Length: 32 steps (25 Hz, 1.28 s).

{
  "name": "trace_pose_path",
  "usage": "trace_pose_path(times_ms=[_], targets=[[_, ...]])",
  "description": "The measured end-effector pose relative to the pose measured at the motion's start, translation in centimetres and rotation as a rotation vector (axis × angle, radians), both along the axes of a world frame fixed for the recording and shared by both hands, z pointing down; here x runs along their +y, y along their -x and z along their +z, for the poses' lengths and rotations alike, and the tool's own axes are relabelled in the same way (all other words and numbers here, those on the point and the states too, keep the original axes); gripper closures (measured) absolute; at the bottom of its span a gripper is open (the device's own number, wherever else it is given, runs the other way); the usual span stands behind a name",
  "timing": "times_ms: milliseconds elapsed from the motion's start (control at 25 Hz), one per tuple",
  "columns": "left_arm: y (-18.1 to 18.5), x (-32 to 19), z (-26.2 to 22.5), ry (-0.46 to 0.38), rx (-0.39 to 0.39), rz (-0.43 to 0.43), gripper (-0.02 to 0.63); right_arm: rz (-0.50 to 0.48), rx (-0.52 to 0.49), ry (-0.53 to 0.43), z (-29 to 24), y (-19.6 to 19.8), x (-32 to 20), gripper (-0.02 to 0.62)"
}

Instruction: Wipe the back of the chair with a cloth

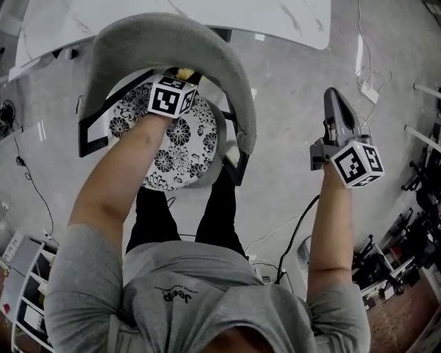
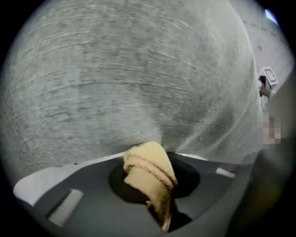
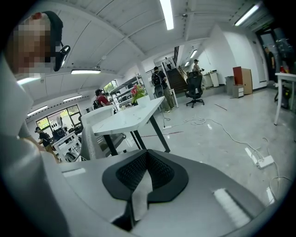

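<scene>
— Grey T-shirt (image 1: 172,289), nearest item, on the person; black trousers (image 1: 148,220) beyond it. What comes next?
— Two forearms, one gripper each. Left gripper (image 1: 181,76): jaws clenched on a yellow cloth (image 1: 185,72), folded into a wad that sticks out past the tips.
— And where does the cloth sit?
— Pressed against the inner face of the grey chair back (image 1: 179,41), above the seat. Left gripper view confirms it: cloth (image 2: 148,171) in the left gripper (image 2: 159,203), its tip touching the woven grey fabric (image 2: 129,69).
— Seat?
— Round cushion (image 1: 179,145), white with black flowers.
— Right gripper (image 1: 331,96)?
— Held out over the floor, well apart from the chair. Its view shows the right gripper (image 3: 138,185) closed, nothing between the jaws.
— Farther off?
— White table (image 1: 207,14), also (image 3: 129,115); power strip (image 3: 261,161) and cables on the grey floor (image 1: 289,138).
</scene>
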<state>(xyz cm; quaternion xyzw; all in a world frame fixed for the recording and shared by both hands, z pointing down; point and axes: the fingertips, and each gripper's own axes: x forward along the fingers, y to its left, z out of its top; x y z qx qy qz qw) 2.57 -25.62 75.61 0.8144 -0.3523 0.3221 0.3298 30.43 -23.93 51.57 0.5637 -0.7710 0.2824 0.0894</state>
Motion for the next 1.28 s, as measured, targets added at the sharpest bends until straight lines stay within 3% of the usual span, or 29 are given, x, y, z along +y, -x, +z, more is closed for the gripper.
trace_pose_path(times_ms=[240, 440, 560, 800, 920, 1040, 1160, 1280], targets=[[-5.1, 3.2, -0.2, -0.058, -0.023, 0.211, 0.485, 0.02, -0.001, -0.008, -0.5, -1.7, 1.2, 0.592], [-7.9, 6.0, -1.2, -0.083, -0.03, 0.322, 0.486, 0.023, -0.012, -0.023, -0.8, -2.1, 2.0, 0.592], [-9.9, 8.9, -1.8, -0.121, -0.037, 0.465, 0.486, 0.023, -0.012, -0.024, -1.2, -2.0, 2.6, 0.592], [-11.0, 11.9, -3.2, -0.165, -0.003, 0.648, 0.485, -0.016, -0.017, -0.042, -2.7, 0.1, 3.0, 0.592], [-10.3, 11.9, -3.7, -0.143, 0.03, 0.612, 0.485, -0.018, -0.013, -0.042, -3.1, 1.0, 3.3, 0.592], [-8.1, 11.5, -4.7, -0.113, 0.059, 0.475, 0.485, -0.028, -0.017, -0.042, -3.5, 2.1, 3.8, 0.592], [-4.5, 11.6, -6.6, -0.09, 0.087, 0.335, 0.485, -0.041, -0.011, -0.046, -4.6, 3.4, 4.5, 0.592], [0.4, 12.2, -9.1, -0.104, 0.096, 0.258, 0.485, -0.068, 0.003, -0.05, -6.4, 5.1, 5.3, 0.592]])
